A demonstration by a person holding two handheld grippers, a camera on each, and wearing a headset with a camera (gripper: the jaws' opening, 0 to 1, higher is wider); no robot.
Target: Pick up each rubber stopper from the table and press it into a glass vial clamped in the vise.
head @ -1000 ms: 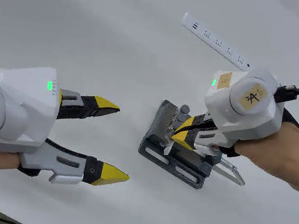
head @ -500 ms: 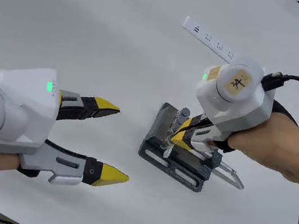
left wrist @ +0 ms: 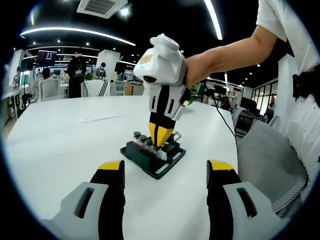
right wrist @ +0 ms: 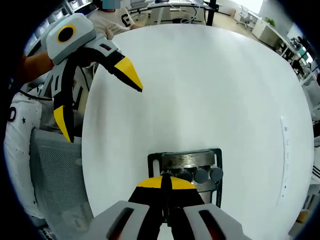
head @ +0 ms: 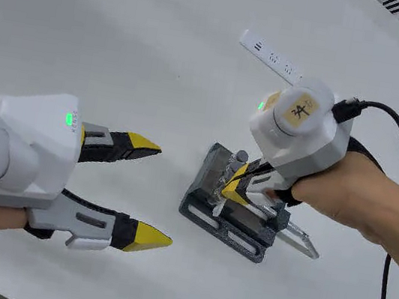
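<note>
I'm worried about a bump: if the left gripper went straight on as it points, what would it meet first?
Probably the vise, with the right gripper over its vials; bare table lies between, though depth is unclear.

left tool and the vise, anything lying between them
Nothing: the left gripper view shows bare table between the left tool and the vise.

The vise (head: 209,210) sits on the worktop (head: 124,47) right beneath the right tongs (head: 231,192), with vials (right wrist: 201,174) in a row in its clamp (just ahead of those tips). The left tongs (head: 165,194) hang well apart to its left; a power strip (head: 271,55) lies on the worktop beyond the right tongs.
</note>
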